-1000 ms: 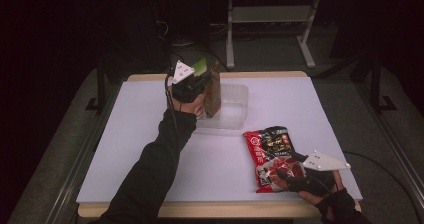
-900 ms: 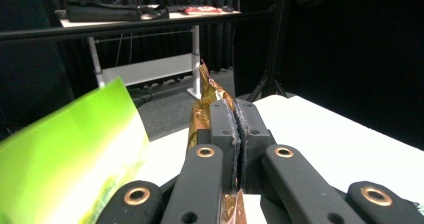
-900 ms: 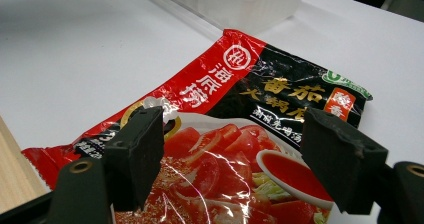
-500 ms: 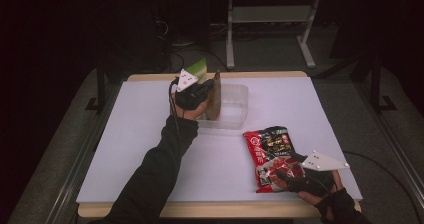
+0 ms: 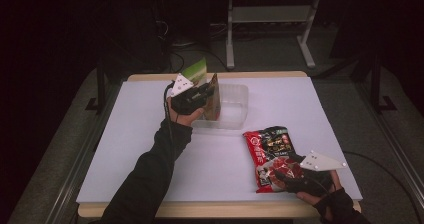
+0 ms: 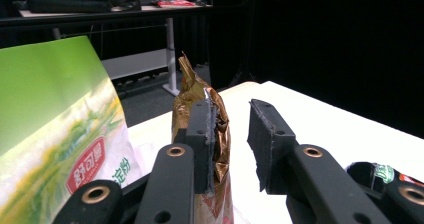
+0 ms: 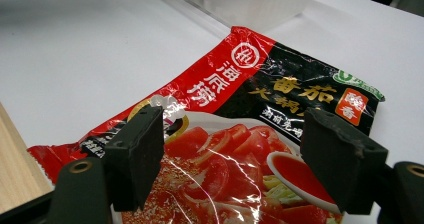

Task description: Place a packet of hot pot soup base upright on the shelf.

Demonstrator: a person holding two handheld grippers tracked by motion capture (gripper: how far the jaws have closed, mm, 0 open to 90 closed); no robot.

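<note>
High view first: the white desk (image 5: 150, 149) carries a clear plastic tub (image 5: 231, 107) toward its far side, and the left claw (image 5: 204, 93) is up against the tub's left end, a gold-brown packet (image 5: 213, 96) standing on edge right beside it. A green-and-white packet (image 5: 196, 71) pokes up just behind that hand. Nearer the front right corner, a red and black soup-base pouch (image 5: 267, 151) lies flat on the desk, and the right claw (image 5: 280, 175) rests over its near end (the grey three-cornered plate sits above the hand).

Left gripper view now: the left claw (image 6: 230, 134) is released, its jaws parted with clear space between them. The gold-brown packet (image 6: 212, 149) stands upright, its crinkled top rising above the jaw tips; it lies against the left-hand jaw, overlapping that jaw's inner pad, and well clear of the other one. The green-and-white packet (image 6: 55, 134) fills the left side, close to the camera. A corner of the pouch (image 6: 385, 173) peeks in low on the right.

Right gripper view: the right claw (image 7: 232, 149) is wide open above the soup-base pouch (image 7: 250, 109), gripping nothing, jaws straddling the tomato picture. The tub (image 7: 255, 1) sits beyond the pouch's far edge, just apart from it. A strip of the desk's wooden edge (image 7: 15, 179) shows at lower left.
</note>
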